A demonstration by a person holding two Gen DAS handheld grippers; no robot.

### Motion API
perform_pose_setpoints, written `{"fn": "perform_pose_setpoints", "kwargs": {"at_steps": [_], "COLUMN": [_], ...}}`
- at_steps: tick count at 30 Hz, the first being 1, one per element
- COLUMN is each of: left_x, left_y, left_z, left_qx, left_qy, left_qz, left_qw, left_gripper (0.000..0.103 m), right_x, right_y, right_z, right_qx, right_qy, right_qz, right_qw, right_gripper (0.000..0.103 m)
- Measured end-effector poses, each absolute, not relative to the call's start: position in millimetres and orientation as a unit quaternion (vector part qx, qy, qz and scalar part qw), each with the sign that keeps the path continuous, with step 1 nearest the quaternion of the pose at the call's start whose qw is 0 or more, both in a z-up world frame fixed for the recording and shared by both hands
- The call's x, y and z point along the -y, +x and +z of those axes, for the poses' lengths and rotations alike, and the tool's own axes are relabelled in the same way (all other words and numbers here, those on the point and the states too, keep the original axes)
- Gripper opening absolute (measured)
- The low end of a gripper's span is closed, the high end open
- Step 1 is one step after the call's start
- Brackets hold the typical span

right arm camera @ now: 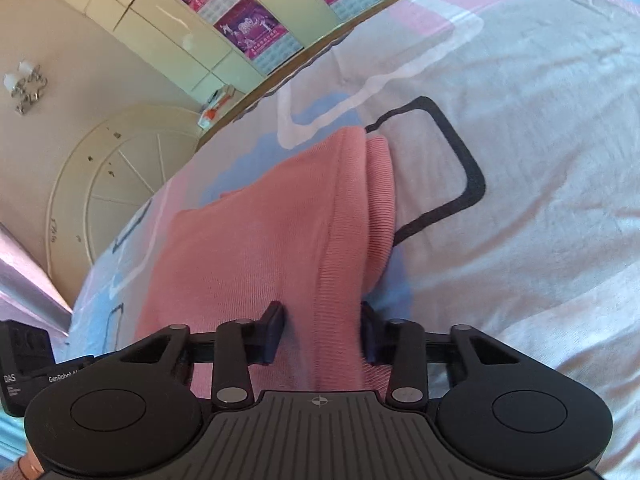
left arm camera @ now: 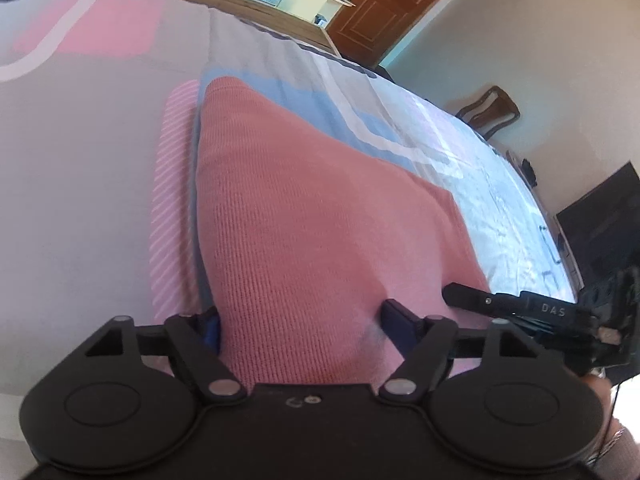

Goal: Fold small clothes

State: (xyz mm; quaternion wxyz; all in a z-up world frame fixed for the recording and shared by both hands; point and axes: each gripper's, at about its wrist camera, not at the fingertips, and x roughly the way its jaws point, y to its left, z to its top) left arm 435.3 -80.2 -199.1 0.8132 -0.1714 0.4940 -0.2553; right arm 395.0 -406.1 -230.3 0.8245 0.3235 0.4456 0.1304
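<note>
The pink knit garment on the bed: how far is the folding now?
Done: the pink knit garment already lies doubled, with a ribbed layer under its right edge. In hand: the right gripper pinches a fold of it; the left gripper straddles the near edge, wider. Left: lay this fold down flat on the bedsheet.

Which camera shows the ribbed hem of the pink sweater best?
The right wrist view: the pink sweater's ribbed hem lies plainly along its folded edge. The left wrist view shows only flat knit, no hem.
</note>
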Motion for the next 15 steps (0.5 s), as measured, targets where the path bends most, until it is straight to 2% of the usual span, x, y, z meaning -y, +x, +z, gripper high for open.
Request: {"fn": "perform_pose_setpoints", "kwargs": {"at_steps": [4,6,7,9,15], "left_x": [89,92,91,89,81], "left_y": [435,435,434,431,424], "left_z": [-200,-197,-195,-187,-164], "left_qx": [-0.487,-0.486,-0.485,-0.476,-0.452], "left_qy": [-0.156,-0.151,-0.153,-0.153,-0.163], "left_qz": [-0.254,-0.250,-0.250,-0.255,-0.265], "left_qw": [0.821,0.824,0.824,0.828,0.836], "left_gripper": [0.073,0.063,0.059,0.045,0.038], "right_x": [415,410,408,405,388], "right_y": [401,401,400,397,392], "right_z": [-239,-235,-234,-230,-197], "right_qx": [-0.425,-0.433,-0.439,-0.438,-0.408], "right_qy": [0.364,0.357,0.360,0.366,0.365], "right_qz": [0.126,0.124,0.128,0.130,0.161], "right_qw": [0.819,0.819,0.813,0.811,0.821], "right_gripper": [0.035,0.026,0.025,0.024,0.023]}}
